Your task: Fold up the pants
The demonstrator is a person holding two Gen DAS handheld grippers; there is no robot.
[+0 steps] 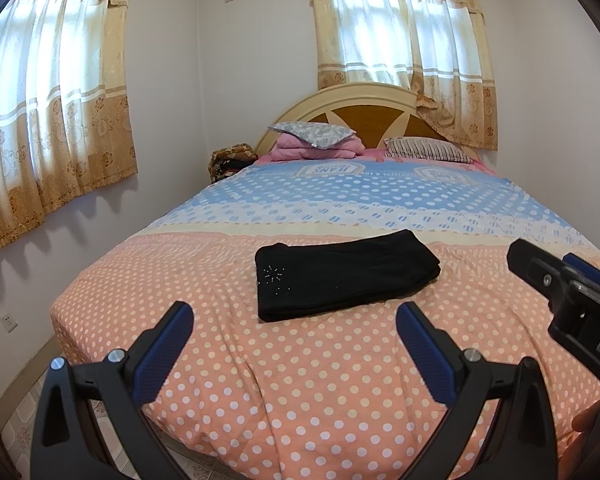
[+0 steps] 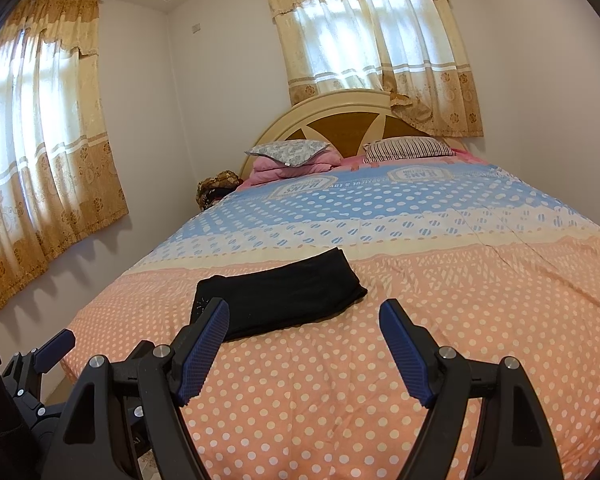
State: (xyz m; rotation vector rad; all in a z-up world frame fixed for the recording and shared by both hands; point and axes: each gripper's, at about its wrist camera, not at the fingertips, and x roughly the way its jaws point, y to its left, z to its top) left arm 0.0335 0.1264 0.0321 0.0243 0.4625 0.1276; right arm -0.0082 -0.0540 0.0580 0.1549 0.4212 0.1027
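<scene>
Bedroom, one bed point(image 1: 320, 380) with a dotted cover, pink-orange at the foot, blue toward the head. Landmark: the pants point(image 1: 342, 274), one black pair, folded to a flat rectangle, lying on the pink-orange part just short of the cream band.

Two grippers, both in front of the pants above the foot of the bed, neither touching cloth. Left gripper point(image 1: 294, 332): jaws spread wide, nothing between the pads, pointing slightly down at the pants' near edge. Right gripper point(image 2: 304, 330): jaws also wide and empty, right of the left one; its left finger point(image 2: 204, 350) overlaps the pants' near-left corner in view, contact not evident.

Clear cover all round the pants: wide to their right, less to their left up to the bed edge.

Beyond the pants: two pillows point(image 1: 314, 134), one on a pink folded blanket point(image 1: 312, 150), one headboard point(image 1: 360, 106), two curtained windows point(image 1: 404, 36).
</scene>
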